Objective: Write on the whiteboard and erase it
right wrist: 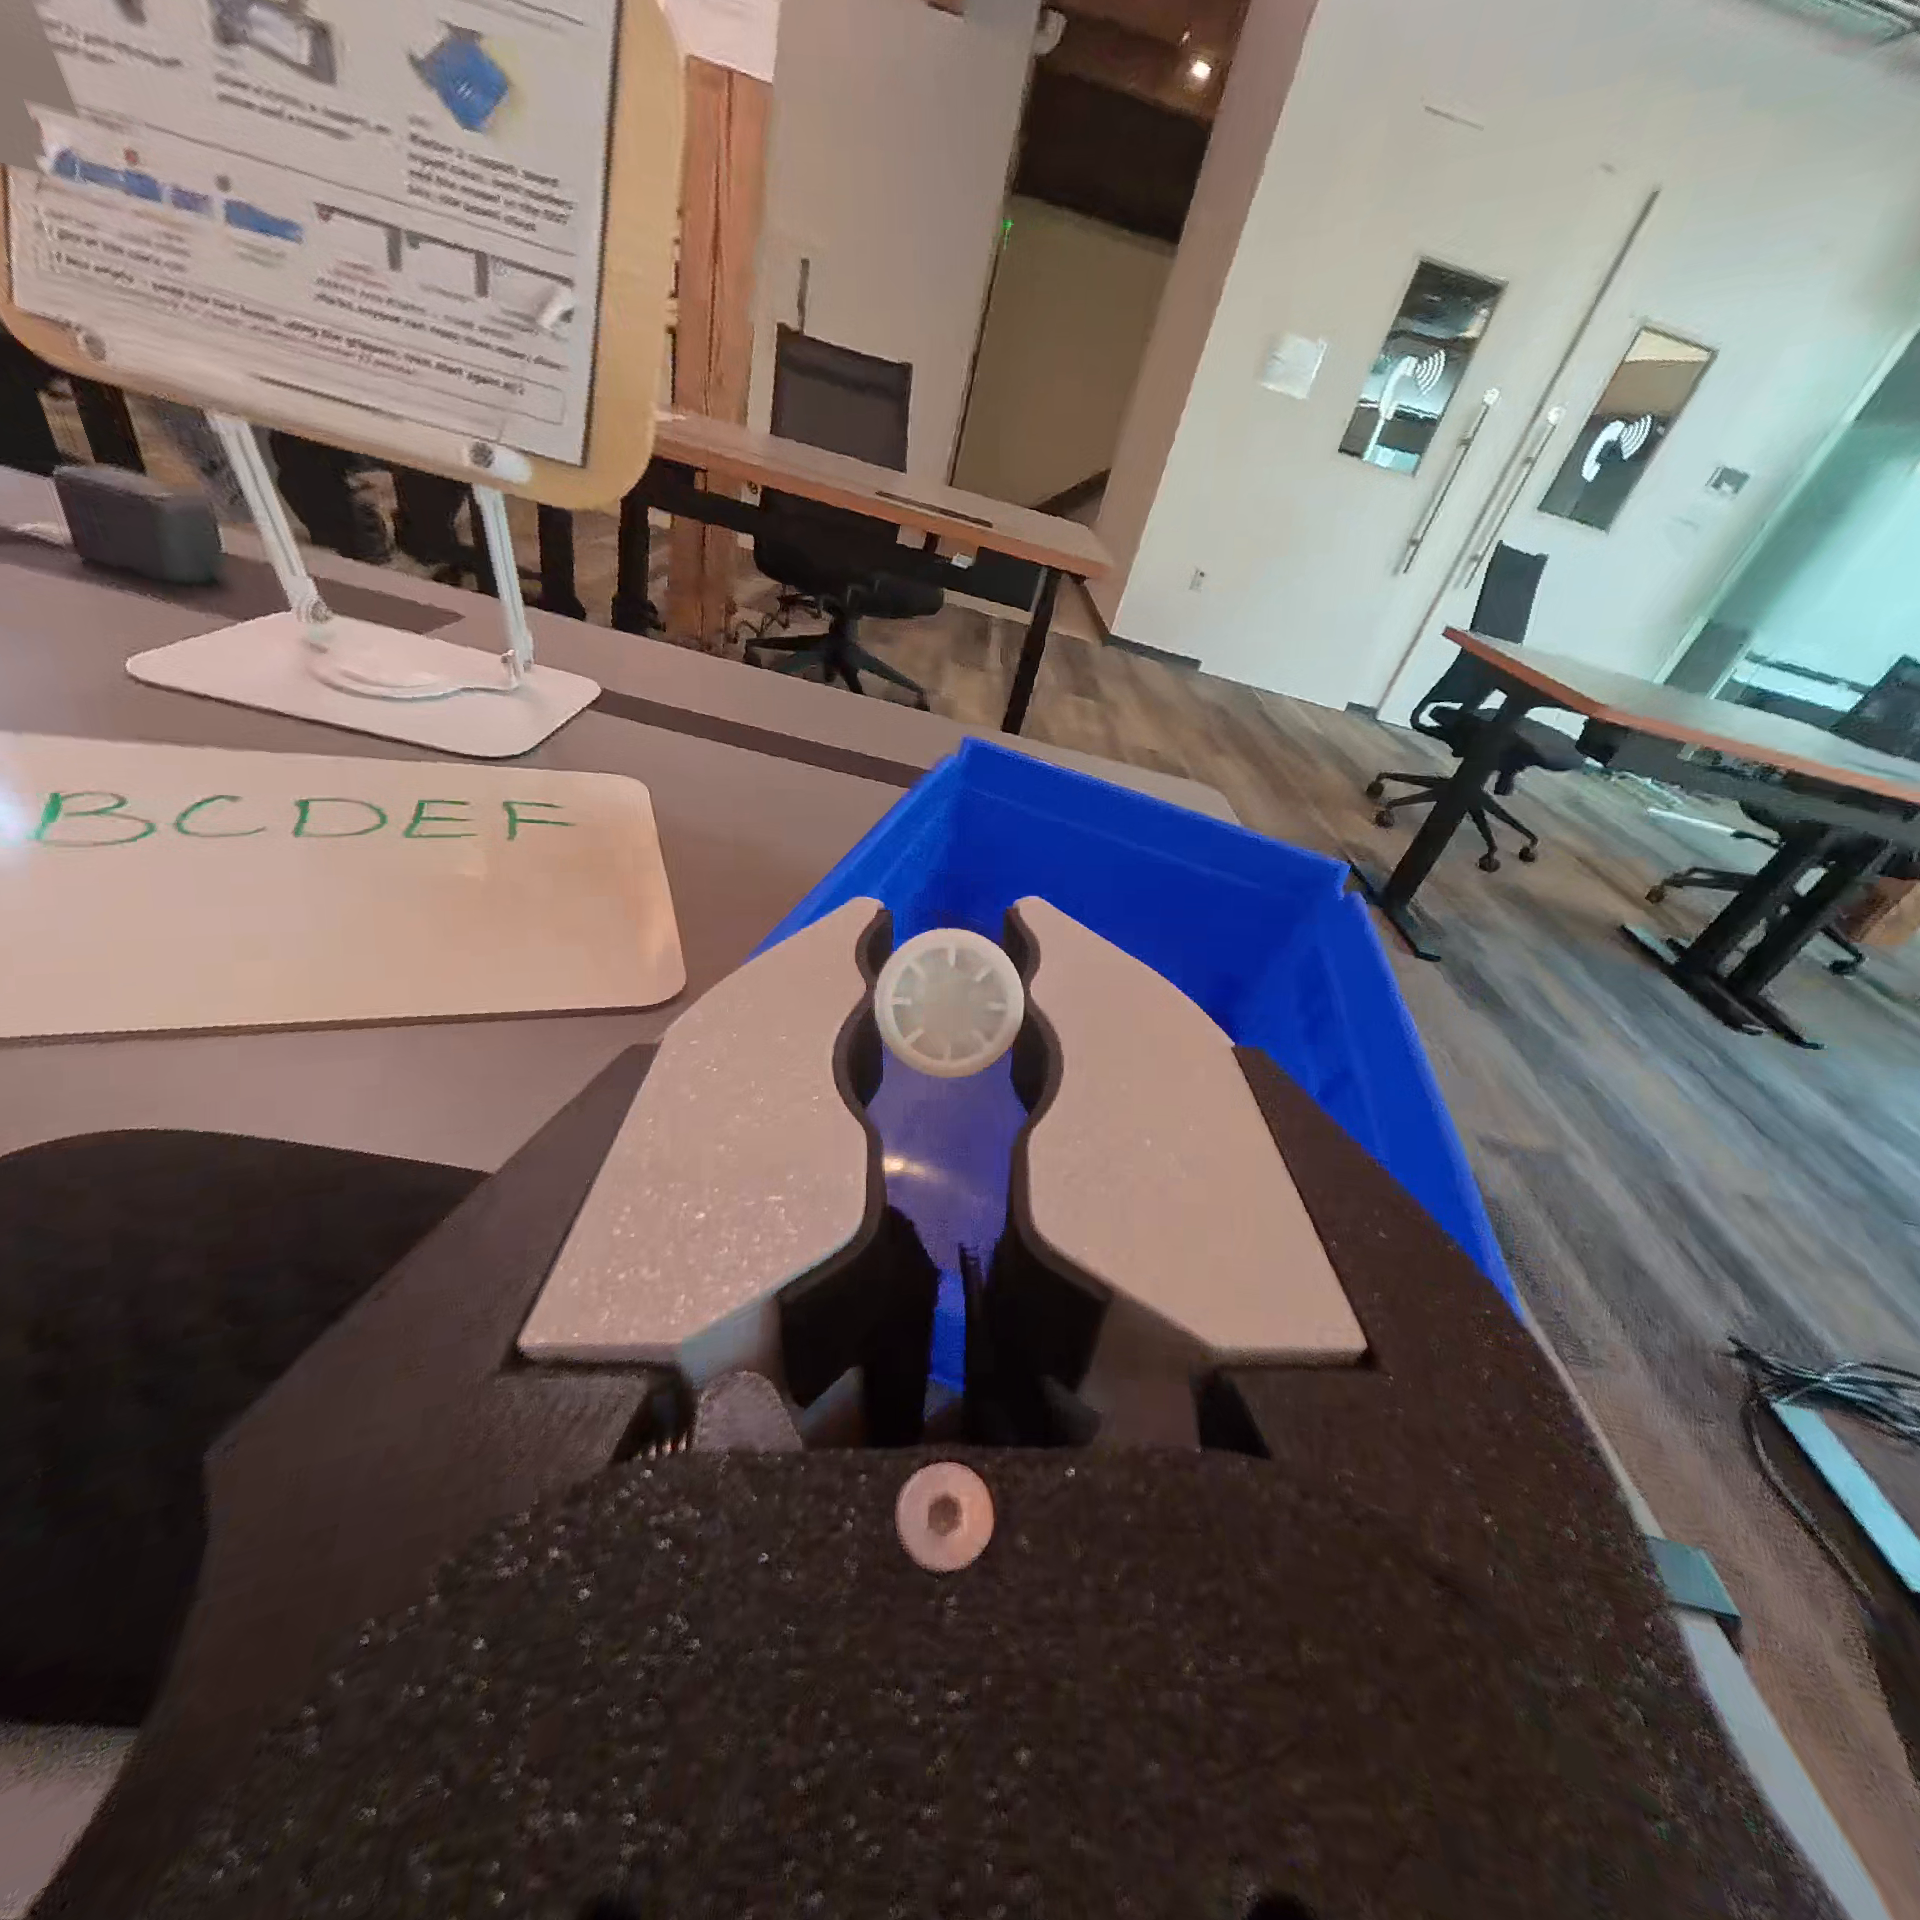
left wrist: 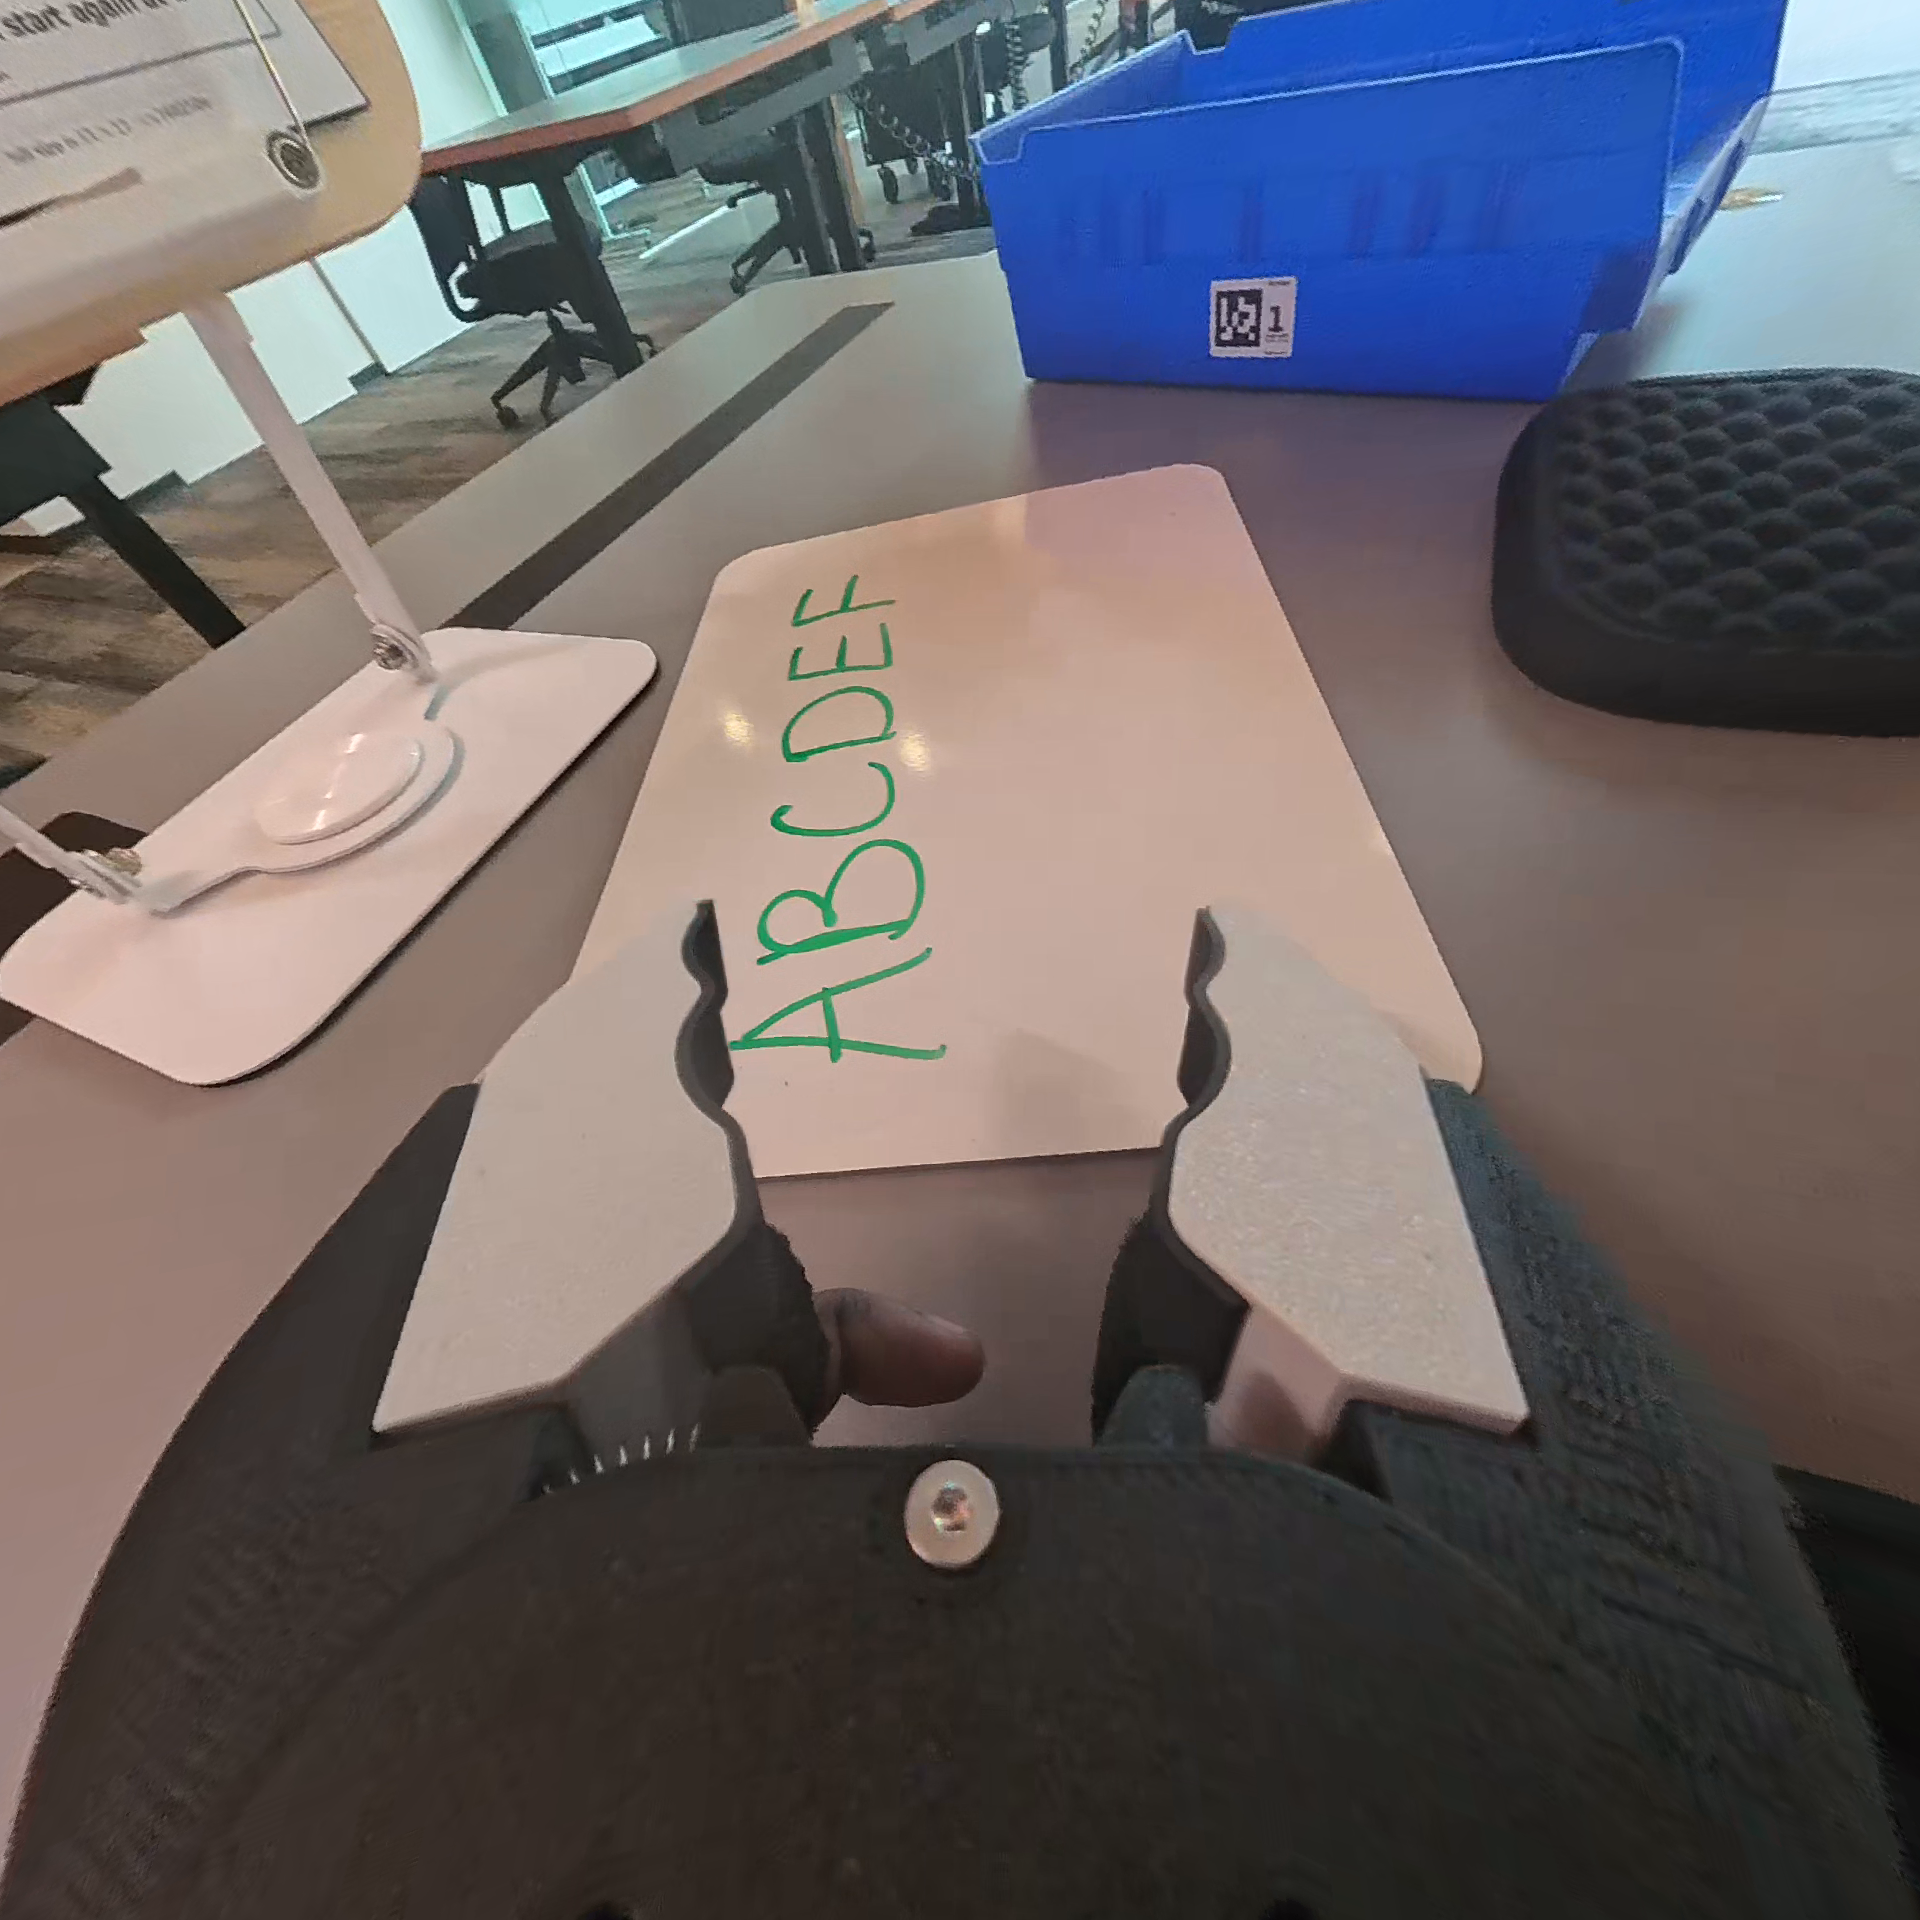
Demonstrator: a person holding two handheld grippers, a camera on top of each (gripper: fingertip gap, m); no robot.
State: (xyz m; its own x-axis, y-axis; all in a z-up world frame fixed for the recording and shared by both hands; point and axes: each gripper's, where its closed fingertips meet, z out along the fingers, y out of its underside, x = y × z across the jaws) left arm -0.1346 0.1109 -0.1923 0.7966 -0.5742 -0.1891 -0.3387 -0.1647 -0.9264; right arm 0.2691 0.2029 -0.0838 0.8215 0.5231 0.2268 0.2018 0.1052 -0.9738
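- The whiteboard is glossy and smooth, mirroring the ceiling lights.
- The blue bin at the far side looks like hard, shiny plastic.
- The black pad, near right, is soft cloth with a dimpled weave.
- The left gripper has grainy matt grey fingers on a rough black body.
- The table is smooth and matt.
- The marker end is ribbed white plastic.
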